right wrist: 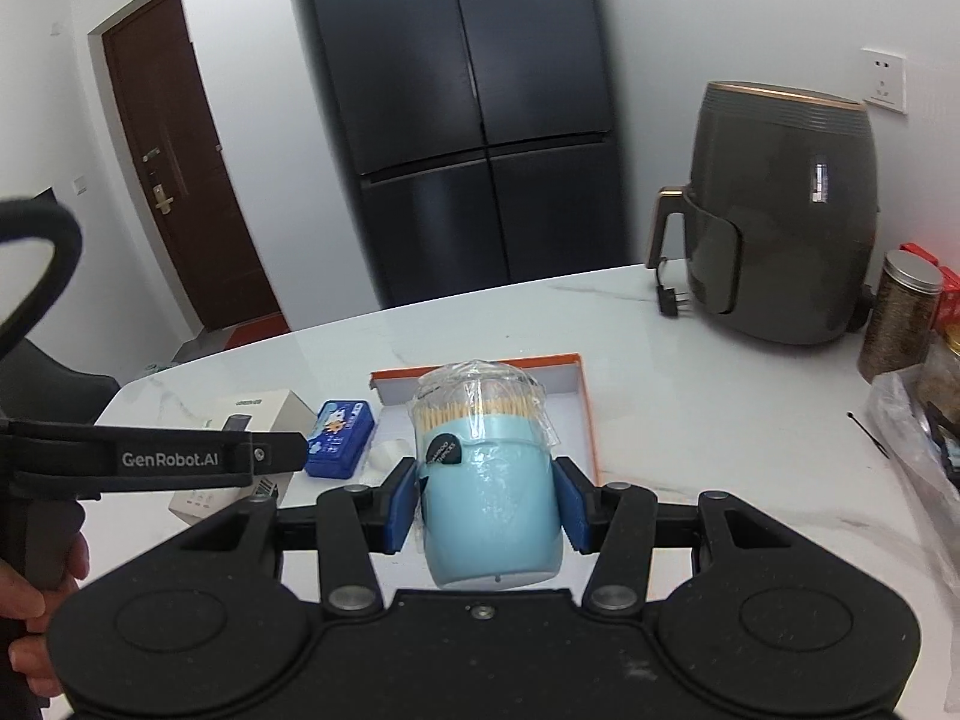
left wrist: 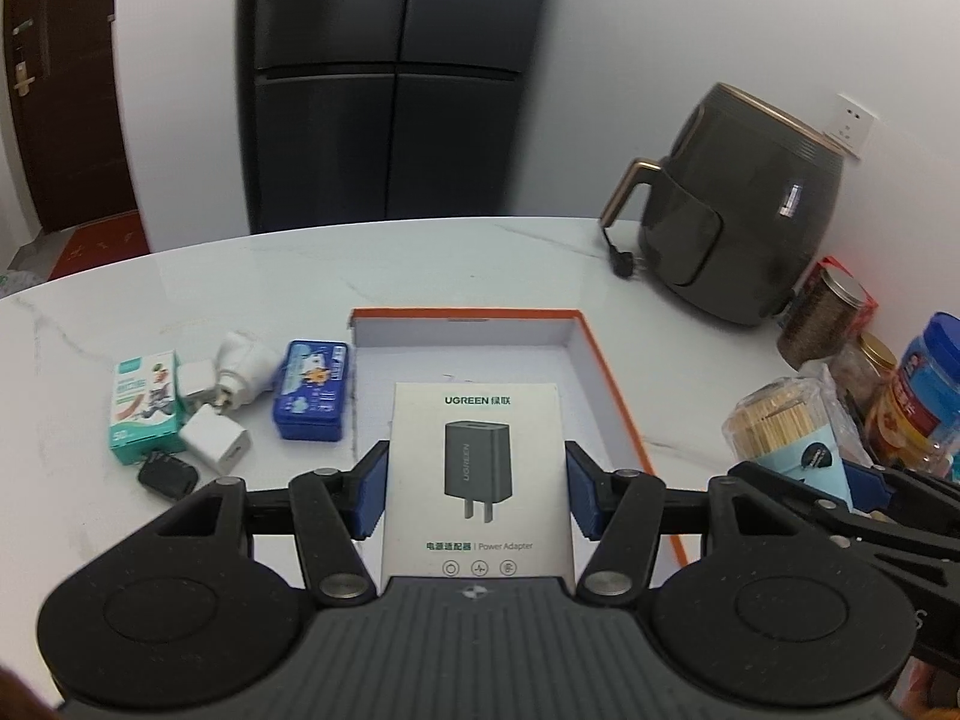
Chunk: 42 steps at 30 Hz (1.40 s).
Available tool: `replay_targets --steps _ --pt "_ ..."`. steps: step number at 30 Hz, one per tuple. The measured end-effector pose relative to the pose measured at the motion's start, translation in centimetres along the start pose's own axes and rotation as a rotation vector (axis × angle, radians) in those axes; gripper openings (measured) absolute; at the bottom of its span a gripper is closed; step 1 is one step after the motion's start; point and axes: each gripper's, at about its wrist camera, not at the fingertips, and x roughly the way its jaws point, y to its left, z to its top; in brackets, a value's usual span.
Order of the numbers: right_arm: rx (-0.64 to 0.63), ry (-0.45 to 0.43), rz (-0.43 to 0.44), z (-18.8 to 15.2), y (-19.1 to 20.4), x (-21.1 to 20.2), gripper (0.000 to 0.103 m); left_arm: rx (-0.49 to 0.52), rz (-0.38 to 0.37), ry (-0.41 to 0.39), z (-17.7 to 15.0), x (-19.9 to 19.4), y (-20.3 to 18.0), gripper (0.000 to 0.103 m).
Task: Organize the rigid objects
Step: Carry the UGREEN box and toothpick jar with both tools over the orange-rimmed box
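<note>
My left gripper [left wrist: 477, 495] is shut on a white UGREEN power adapter box [left wrist: 477, 468] and holds it above the open orange-rimmed white tray [left wrist: 606, 384]. My right gripper [right wrist: 489, 507] is shut on a light blue toothpick jar [right wrist: 489, 504] wrapped in clear plastic, held above the table near the tray [right wrist: 585, 414]. The jar also shows in the left wrist view [left wrist: 786, 426]. A blue tin [left wrist: 312, 390], a green-and-white small box [left wrist: 144, 405], white chargers [left wrist: 213, 438] and a black charger [left wrist: 168, 477] lie left of the tray.
A dark air fryer [left wrist: 738, 210] with its plug [left wrist: 624, 264] stands at the back right. Jars and bottles [left wrist: 834, 312] crowd the right edge. A black fridge [left wrist: 384, 84] stands behind the white marble table [left wrist: 240, 276]. A black pin [right wrist: 867, 432] lies at the right.
</note>
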Motion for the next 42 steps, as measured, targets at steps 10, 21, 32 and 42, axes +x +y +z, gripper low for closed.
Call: replay_targets --steps 10,21,32,42 --pt "0.020 -0.013 -0.027 0.0 -1.1 -0.6 0.059 0.034 -0.018 0.003 -0.1 0.4 -1.7 0.059" --pt "0.026 -0.032 -0.035 0.5 -1.4 -0.4 0.059 0.063 -0.007 -0.019 0.5 0.7 -2.4 0.059" --pt "0.019 -0.059 -0.036 1.9 -1.6 0.0 0.059 0.078 -0.003 -0.047 1.8 0.8 -2.5 0.059" --pt "0.015 -0.068 -0.034 3.2 -1.6 1.0 0.059 0.072 0.003 -0.043 2.4 1.6 -2.0 0.059"
